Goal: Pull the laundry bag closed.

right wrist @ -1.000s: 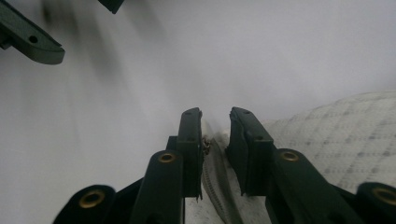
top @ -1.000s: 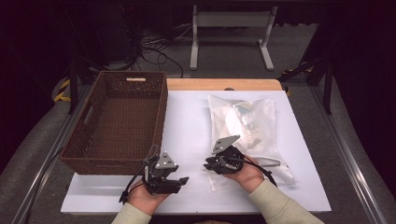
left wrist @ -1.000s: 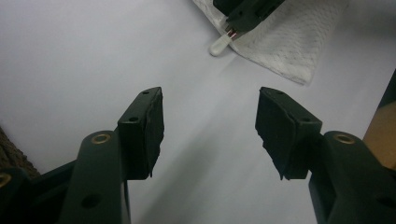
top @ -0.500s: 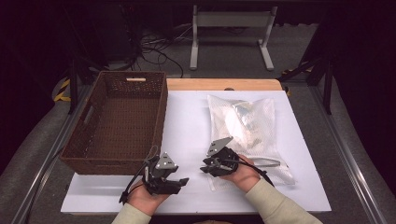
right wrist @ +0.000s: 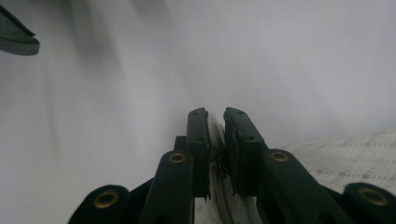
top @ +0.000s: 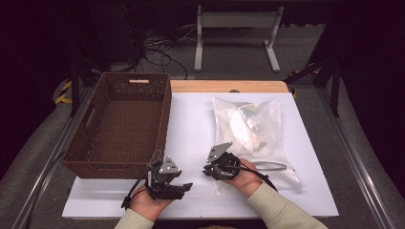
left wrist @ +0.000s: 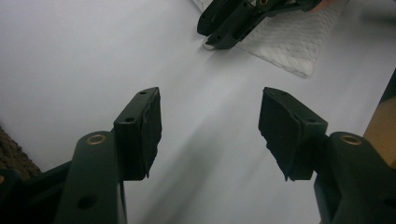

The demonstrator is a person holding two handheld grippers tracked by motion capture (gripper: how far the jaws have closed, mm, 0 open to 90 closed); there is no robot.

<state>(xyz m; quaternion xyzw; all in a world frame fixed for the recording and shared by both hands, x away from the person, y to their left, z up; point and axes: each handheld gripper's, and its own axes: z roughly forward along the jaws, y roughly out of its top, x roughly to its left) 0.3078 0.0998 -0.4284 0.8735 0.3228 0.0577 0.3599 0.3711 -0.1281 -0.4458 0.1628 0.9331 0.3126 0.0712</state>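
Note:
A clear mesh zip bag (top: 248,129) lies flat on the right half of the white mat (top: 191,119). My right gripper (top: 206,171) is at the bag's near left corner. In the right gripper view its jaws (right wrist: 215,116) have just been closing and stand almost together, pinching the bag's zipper (right wrist: 224,196) between the pads. My left gripper (top: 185,188) rests near the mat's front edge, open with nothing between its jaws (left wrist: 210,126). Across the mat, the left gripper view shows the right gripper (left wrist: 210,39) at the bag's corner (left wrist: 289,46).
A brown wicker basket (top: 119,124) stands empty on the left, and its corner (left wrist: 7,154) sits just beside my left gripper. The wooden table edge (top: 229,86) runs behind the mat. A metal stand (top: 236,33) and cables lie on the floor beyond.
My right gripper has edged slightly left along the bag's near corner and its jaws have narrowed. The left gripper has stayed put.

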